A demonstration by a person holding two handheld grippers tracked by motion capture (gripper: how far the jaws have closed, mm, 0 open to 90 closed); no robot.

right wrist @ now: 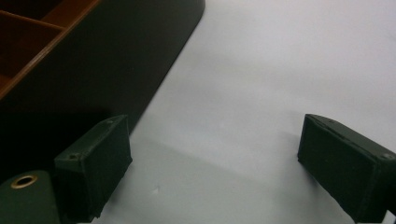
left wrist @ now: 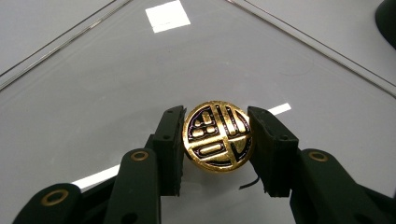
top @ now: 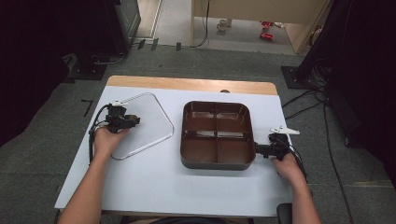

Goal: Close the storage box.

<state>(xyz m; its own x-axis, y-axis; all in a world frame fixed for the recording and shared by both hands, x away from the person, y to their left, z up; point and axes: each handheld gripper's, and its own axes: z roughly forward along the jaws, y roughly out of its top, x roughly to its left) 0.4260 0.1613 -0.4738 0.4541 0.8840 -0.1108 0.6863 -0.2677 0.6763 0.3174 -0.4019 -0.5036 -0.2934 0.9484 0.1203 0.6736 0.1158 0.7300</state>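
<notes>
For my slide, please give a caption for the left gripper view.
Left gripper shut on the gold knob of the clear lid.

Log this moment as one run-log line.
left gripper: shut on gold knob of clear lid | right gripper: open, beside brown tray | lid off tray

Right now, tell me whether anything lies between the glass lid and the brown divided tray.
Nothing visible does. The left gripper pinches the gold knob of the glass lid; only bare white tabletop separates it from the brown divided tray.
</notes>
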